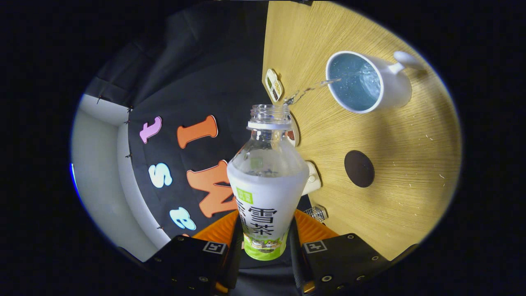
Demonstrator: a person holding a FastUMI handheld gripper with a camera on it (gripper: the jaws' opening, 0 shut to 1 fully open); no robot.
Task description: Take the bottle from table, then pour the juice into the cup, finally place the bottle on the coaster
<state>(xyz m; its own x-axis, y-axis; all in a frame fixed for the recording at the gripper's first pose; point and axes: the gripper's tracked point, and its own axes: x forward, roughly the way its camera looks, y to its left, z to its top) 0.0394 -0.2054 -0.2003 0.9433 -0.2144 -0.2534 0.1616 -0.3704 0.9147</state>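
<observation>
My gripper point(265, 242) is shut on an uncapped clear bottle point(266, 185) with a white and green label, both fingers pressing its lower body. The whole view is rolled sideways, so the bottle is tilted toward the table. A thin clear stream point(312, 88) leaves the bottle's mouth and runs into a white mug point(370, 82) with a pale blue inside, beyond the fingers on the wooden table point(402, 164). The mug holds liquid with bubbles. A dark round coaster point(359, 168) lies flat on the table, nearer to the gripper than the mug.
Along the table's edge by the black cloth wall sit a small white tray with dark compartments point(274, 84), a white object point(312, 179) behind the bottle, and a small metal wire item point(316, 213). A pale wall stands past the cloth.
</observation>
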